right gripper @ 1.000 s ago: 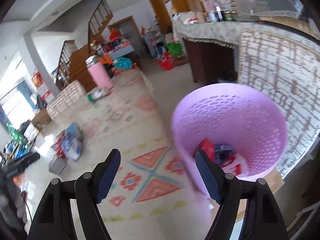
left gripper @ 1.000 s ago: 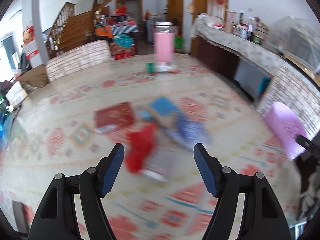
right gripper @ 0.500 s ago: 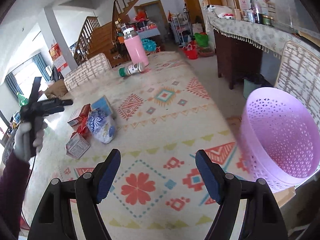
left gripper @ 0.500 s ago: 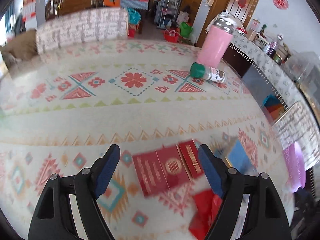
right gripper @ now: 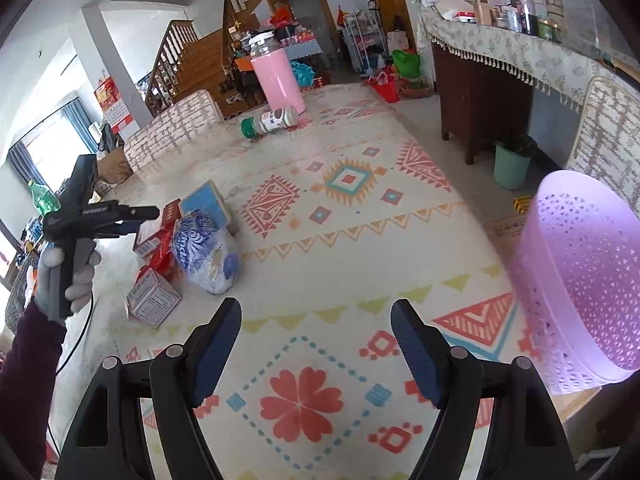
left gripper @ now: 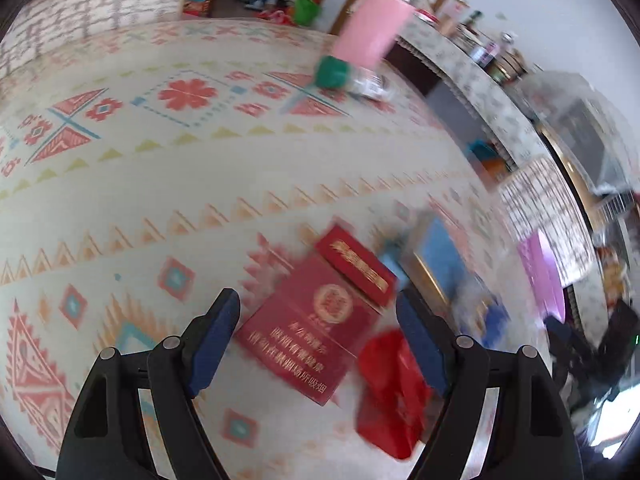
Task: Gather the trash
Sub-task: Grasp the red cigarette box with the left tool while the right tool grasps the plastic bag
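Above the worktop (left gripper: 168, 208), the left claw (left gripper: 318, 340) hung released over a dark red carton (left gripper: 308, 332); the right claw (right gripper: 316, 344) stood released, empty, left of the purple basket (right gripper: 588, 280).

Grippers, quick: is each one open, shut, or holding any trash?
Left gripper: open, holding nothing; its jaws just opened wider above the dark red box.
Right gripper: open, empty, above the patterned tablecloth.

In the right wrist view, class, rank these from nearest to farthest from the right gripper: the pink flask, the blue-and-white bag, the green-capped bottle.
From the right gripper:
1. Blue-and-white bag, up and to the left, in the trash pile.
2. Green-capped bottle, lying on its side farther up the table.
3. Pink flask, standing just behind the bottle, at the table's far end.
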Demonstrator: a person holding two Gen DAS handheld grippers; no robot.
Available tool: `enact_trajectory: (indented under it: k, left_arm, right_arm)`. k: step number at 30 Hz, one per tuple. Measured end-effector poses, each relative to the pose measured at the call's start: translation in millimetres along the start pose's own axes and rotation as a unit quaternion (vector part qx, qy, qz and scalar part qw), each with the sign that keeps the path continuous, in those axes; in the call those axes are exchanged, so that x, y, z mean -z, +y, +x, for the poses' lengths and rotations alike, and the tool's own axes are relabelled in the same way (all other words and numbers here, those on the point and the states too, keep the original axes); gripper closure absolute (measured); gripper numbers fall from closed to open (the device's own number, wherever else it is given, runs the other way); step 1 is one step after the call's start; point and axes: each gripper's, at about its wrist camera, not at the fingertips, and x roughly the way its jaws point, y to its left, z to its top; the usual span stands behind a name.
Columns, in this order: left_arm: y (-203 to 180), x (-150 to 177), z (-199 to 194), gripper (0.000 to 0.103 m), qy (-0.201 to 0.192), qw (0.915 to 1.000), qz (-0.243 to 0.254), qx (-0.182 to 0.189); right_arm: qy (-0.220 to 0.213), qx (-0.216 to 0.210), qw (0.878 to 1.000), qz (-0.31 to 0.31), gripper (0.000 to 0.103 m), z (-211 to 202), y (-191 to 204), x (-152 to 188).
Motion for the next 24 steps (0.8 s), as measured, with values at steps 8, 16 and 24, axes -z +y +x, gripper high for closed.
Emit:
enact_trajectory:
  k: [8,16,24]
  left_arm:
    - [-35.7,14.3,14.5,0.024,-0.006,0.9933,0.053,-0.102]
    - [-46.2,30.6,5.5,0.048,-0.017,0.9851,0.028,-0.169]
    - [-57.6,82.8,-48.4,0.048,-0.086,0.9796,-0.059,-0.171]
  right_arm:
    - [0.005,-0.022,1.000,-0.018,0.022,9.5,20.8,-4.6]
    - [0.005,-0.035,0.998,-0.049,0.021,8.0,37.3,-5.7]
    - [0.008,-0.043,0.991,-0.124,0.021,35.7,70.6,-18.9]
